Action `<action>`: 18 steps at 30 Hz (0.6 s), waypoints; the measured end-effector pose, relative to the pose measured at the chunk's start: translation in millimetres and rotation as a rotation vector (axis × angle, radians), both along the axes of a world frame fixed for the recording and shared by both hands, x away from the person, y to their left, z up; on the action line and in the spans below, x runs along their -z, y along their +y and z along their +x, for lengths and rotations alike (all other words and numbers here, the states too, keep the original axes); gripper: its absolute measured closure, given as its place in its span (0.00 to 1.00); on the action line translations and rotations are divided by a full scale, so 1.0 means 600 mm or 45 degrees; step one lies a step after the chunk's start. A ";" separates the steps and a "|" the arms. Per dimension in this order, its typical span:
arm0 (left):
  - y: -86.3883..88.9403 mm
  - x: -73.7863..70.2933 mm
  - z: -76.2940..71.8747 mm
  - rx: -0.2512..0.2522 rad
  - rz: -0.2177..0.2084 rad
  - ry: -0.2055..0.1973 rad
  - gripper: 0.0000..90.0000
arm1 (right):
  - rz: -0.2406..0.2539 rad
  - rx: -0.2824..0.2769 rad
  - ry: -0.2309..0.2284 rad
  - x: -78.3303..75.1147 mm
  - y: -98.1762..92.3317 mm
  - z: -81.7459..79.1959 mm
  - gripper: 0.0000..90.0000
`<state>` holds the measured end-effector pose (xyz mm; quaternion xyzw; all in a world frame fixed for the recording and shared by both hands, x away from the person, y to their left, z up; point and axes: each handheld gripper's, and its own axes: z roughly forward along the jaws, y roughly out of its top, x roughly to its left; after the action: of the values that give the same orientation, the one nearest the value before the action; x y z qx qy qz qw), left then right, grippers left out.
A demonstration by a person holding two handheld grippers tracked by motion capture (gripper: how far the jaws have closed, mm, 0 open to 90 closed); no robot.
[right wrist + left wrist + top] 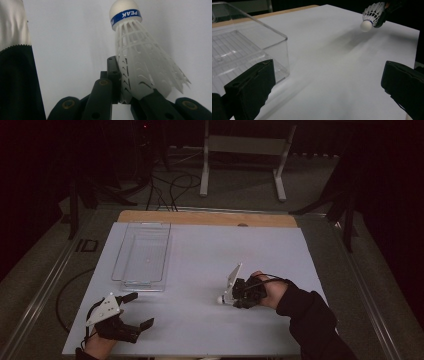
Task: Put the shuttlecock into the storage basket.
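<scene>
A white plastic shuttlecock [140,57] with a round cork and a blue band is pinched by its skirt in my right gripper [125,93], which is shut on it. From above, the right gripper [231,298] lies right of the table's middle, the shuttlecock [221,299] pointing cork-first to the left just over the surface. My left gripper [139,310] rests near the front left corner, jaws wide apart and holding nothing. Seen along the left gripper [327,90], the shuttlecock [370,17] hangs at the upper right, apart from it. A clear plastic bin [142,255] stands just beyond the left gripper.
The white tabletop [210,250] ends in a wooden strip [207,217] at the far edge. The clear bin [249,47] sits close to the left jaw, with nothing in it. On the floor behind are cables [170,185] and a white stand [245,150].
</scene>
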<state>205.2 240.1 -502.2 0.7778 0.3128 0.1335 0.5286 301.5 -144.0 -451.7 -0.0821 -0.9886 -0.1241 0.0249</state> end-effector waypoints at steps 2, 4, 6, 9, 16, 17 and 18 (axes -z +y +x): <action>-0.005 -0.014 0.005 0.015 0.057 -0.001 0.00 | 0.006 -0.002 0.005 -0.001 0.001 0.000 0.99; -0.008 -0.022 0.008 0.021 0.086 0.008 0.00 | 0.002 -0.014 -0.002 0.000 0.002 0.001 0.99; -0.010 -0.029 0.010 0.028 0.102 0.020 0.00 | 0.001 -0.016 -0.001 -0.001 0.003 0.000 0.99; -0.015 -0.039 0.015 0.050 0.123 0.049 0.00 | 0.007 -0.021 -0.010 -0.002 0.004 0.002 0.99; -0.031 -0.069 0.027 0.110 0.168 0.034 0.00 | 0.010 -0.018 -0.009 -0.001 0.004 0.001 0.99; -0.034 -0.075 0.029 0.118 0.172 0.032 0.00 | 0.011 -0.014 -0.006 0.000 0.003 0.001 0.99; -0.037 -0.080 0.031 0.125 0.175 0.024 0.00 | 0.009 -0.017 -0.004 0.000 0.004 0.001 0.99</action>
<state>223.5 218.2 -454.1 0.8279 0.2693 0.1210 0.4769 301.9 -141.8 -451.6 -0.0751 -0.9887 -0.1277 0.0246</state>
